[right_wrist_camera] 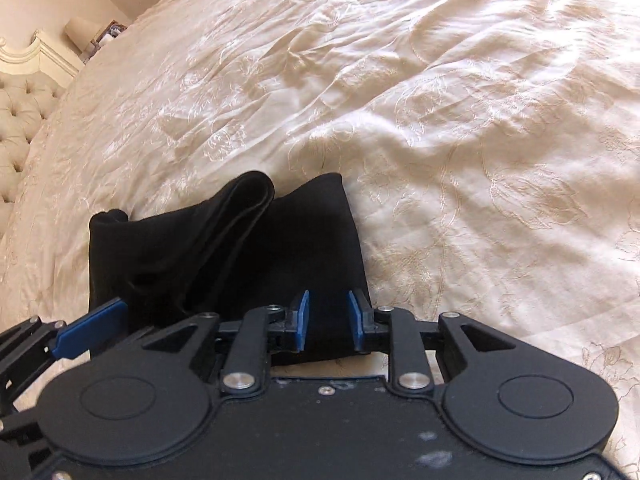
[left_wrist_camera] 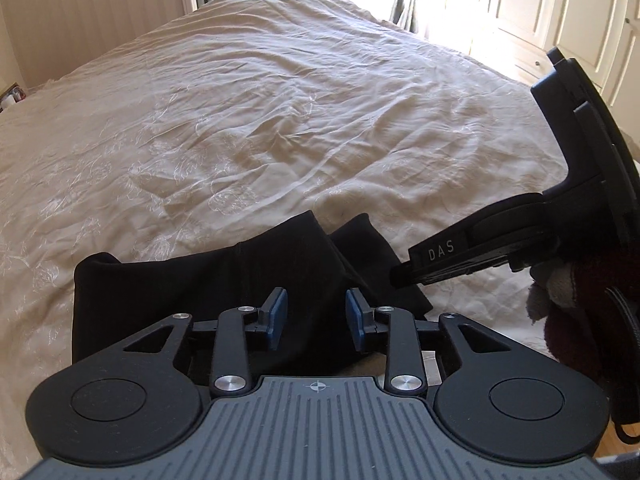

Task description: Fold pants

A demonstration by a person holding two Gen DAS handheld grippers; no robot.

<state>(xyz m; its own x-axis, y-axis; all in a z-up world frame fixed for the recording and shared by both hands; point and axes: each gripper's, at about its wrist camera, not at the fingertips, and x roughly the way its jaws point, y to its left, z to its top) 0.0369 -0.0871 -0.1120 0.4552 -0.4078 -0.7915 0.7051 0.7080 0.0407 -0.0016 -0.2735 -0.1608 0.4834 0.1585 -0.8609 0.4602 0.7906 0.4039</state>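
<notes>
The soft black pants lie folded on the wrinkled cream bedspread; left gripper and right gripper stand slightly apart, gripping nothing.

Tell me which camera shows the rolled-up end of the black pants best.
The right wrist view: there the rolled end of the black pants lies unobstructed on the bedspread, its layered edges visible. The left wrist view shows the same pants flatter and darker, folds barely distinguishable.
</notes>
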